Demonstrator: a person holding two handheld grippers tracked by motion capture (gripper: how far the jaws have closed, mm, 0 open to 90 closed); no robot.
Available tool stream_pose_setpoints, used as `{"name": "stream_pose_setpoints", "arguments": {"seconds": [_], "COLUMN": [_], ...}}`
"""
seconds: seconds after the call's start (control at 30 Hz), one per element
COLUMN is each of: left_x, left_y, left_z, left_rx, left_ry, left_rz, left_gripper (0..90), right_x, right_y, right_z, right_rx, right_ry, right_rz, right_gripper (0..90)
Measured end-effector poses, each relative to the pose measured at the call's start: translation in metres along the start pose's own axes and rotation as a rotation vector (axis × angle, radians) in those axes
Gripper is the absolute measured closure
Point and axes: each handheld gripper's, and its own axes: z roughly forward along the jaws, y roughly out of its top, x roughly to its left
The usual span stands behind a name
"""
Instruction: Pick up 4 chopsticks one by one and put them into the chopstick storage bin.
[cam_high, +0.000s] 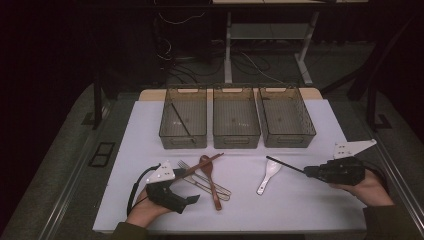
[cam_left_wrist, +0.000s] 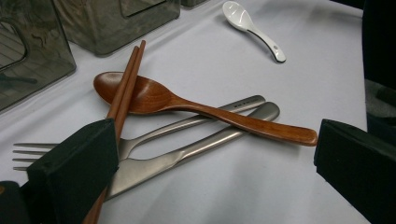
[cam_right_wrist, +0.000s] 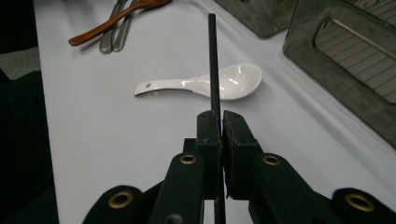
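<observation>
Black thin chopstick (cam_right_wrist: 213, 60) clamped in right gripper (cam_right_wrist: 220, 122); probably one already binned; left gripper (cam_left_wrist: 210, 154), wide open, holds nothing; cutlery remains.

Chopstick (cam_right_wrist: 213, 60): black, thin, straight, sticking out level beyond the clamping jaws, its tip passing above the white spoon (cam_right_wrist: 205, 84).

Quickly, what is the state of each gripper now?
Left gripper: open, holding nothing.
Right gripper: closed on a black chopstick.
</observation>
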Motion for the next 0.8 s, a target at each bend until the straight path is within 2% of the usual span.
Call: {"name": "stream_pose_setpoints", "arguments": {"seconds": [0.2,0.43,0.8], "left_x": [0.005,0.002,0.001], "left_y": [-0.001,0.000,0.000], "left_z": [0.001,0.001,0.001], "left_rx": [0.003,0.004,-0.004], "left_ry": [0.002,0.001,0.005], "left_rz": [-0.002,0.006,-0.002], "left_gripper": [0.0,0.0,0.0], "right_x": [0.001,0.002,0.006], "right_y": [0.012,0.029,0.060], "right_z": [0.007,0.013,0.032], "right_rx": [-0.020,-0.063,-0.095], "right_ry": [-0.013,-0.022,-0.041], "right_rz": [0.018,0.051,0.052], "right_gripper": [85.3,85.3,85.3]}}
